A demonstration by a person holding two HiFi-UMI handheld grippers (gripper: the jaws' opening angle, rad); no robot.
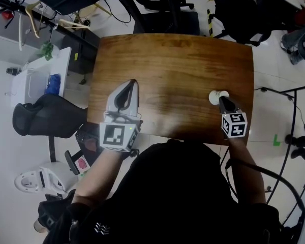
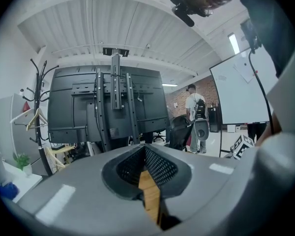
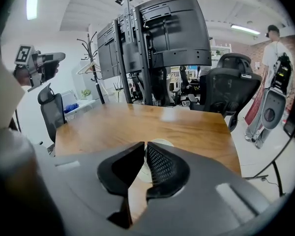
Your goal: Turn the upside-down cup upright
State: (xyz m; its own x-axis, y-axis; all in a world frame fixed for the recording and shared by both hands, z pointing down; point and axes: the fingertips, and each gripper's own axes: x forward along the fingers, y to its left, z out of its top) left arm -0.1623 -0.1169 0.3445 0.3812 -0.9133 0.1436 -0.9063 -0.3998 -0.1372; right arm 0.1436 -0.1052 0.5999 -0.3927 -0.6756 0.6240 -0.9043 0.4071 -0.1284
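Mostly the head view is filled by a brown wooden table [image 1: 178,60] with rounded corners, set on a pale floor. A black office chair [image 1: 40,117] stands off its left edge at the middle left of the frame.

Next in size is the left gripper [image 1: 132,85], in the lower left part of the tabletop, its marker cube [image 1: 118,136] nearest the camera and its grey nose pointing toward the top of the frame. Its own view shows the two mesh-faced jaws meeting at their tips, with only a wedge of wood grain showing lower down between them. Nothing sits between them.

The right gripper [image 1: 220,98] is smaller in the head view, at the lower right of the tabletop, its cube [image 1: 234,124] just over the near edge. In the right gripper view the jaws are drawn almost together, leaving a thin slit, and white shows in and below that slit. They seem pinched on the cup's wall.

The white cup [image 1: 214,96] is the smallest thing, on the table at the very tip of the right gripper, close to the table's right edge. In the right gripper view a pale oval of it [image 3: 162,142] peeks out just behind the right-hand jaw. Which way up it stands cannot be told.
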